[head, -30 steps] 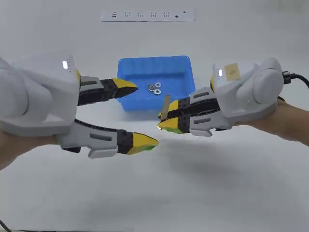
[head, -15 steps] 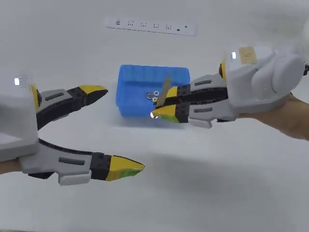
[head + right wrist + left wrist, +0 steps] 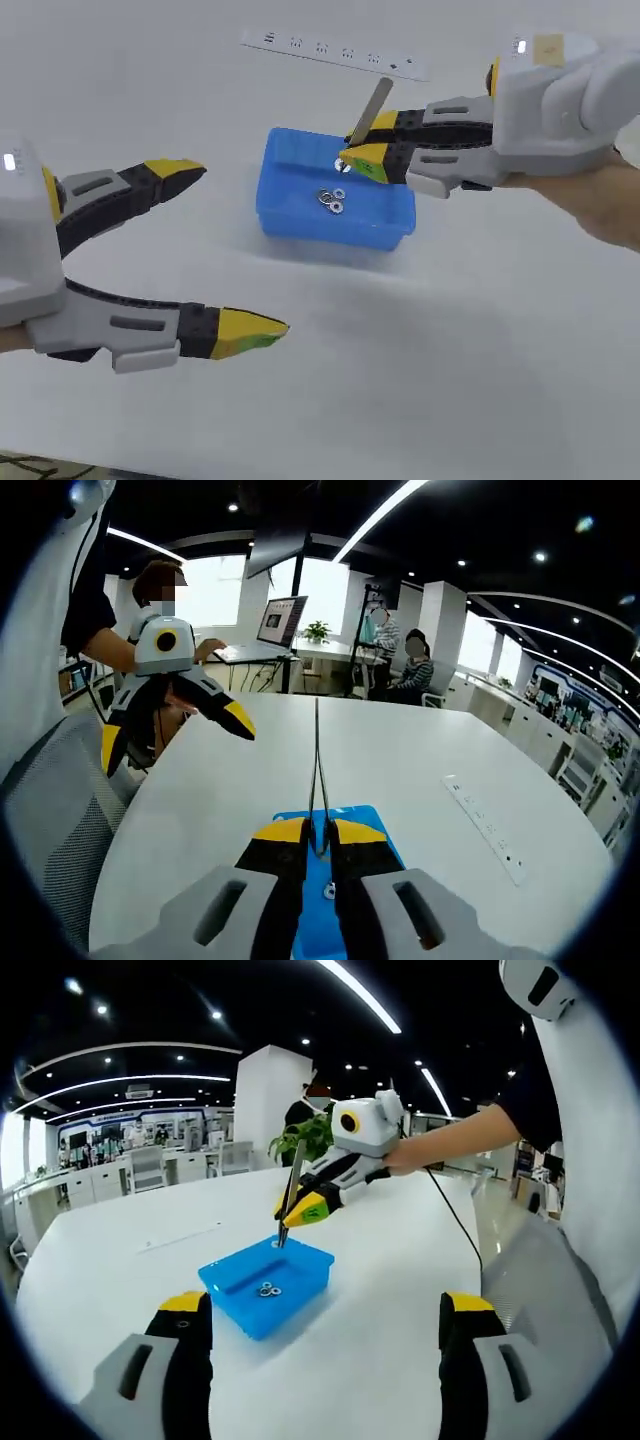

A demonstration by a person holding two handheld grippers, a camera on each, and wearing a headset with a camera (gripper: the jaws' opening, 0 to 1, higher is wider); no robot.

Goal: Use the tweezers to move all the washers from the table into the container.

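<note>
One second earlier your right gripper [image 3: 365, 160] sat low before the blue container [image 3: 290, 215]. It had since risen over it, clamped on the tweezers [image 3: 372, 105], with a tiny washer [image 3: 341, 166] at their tip. Silver loose washers [image 3: 331, 203] lay clustered inside. Your left gripper [image 3: 235, 248] gaped wide.

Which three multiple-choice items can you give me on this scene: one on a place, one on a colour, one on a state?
1. Where are the tips of the tweezers?
A. over the container
B. on the bare table
C. between the left jaws

2. What colour is the container?
A. red
B. blue
C. green

3. How does the left hand-held gripper stand?
A. shut on a washer
B. shut on the tweezers
C. open

Key:
1 A: the tips hang above the container near its far rim, held by the right hand-held gripper.
2 B: its walls are blue.
3 C: its jaws are wide apart with nothing between them.
</note>
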